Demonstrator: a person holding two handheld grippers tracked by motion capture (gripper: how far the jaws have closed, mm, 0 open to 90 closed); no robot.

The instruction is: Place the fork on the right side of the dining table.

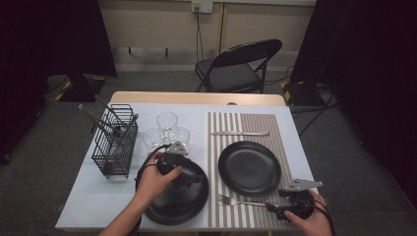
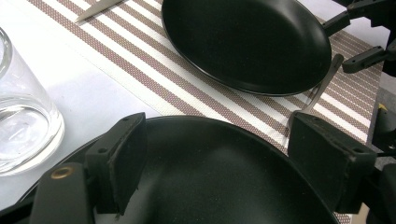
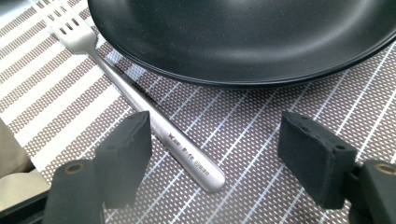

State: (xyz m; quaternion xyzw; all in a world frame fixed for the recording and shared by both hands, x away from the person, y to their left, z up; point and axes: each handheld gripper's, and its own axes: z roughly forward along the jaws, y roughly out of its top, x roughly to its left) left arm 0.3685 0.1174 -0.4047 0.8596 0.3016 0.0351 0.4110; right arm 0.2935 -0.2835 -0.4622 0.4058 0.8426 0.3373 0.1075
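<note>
We have two things in hand here: the fork (image 3: 140,98) under our right gripper (image 3: 215,158) and the near black plate (image 1: 177,196) under our left gripper (image 2: 215,163).

The fork lies flat on the striped placemat (image 1: 273,123), just in front of the second black plate (image 1: 250,167), its tines pointing away from our right hand. The right jaws stand released, wide apart, with the end of the handle lying between them, close to one pad and not pinched. We judge the fork light, stiff and slick: polished metal lying flush on woven cloth gives the pads little to bite. The flat handle near its end looks like the best place to grip, across its narrow width, with the jaws coming down steeply enough to get under the edges.

The left jaws are also released, spread over the rim of the near plate, which sits partly on the worktop (image 1: 88,196) and partly on the placemat, beside the glasses (image 1: 167,130). That plate looks heavier, rigid and probably breakable, with a smooth glaze; we would take it by the rim, pinched firmly, and keep it level.
</note>
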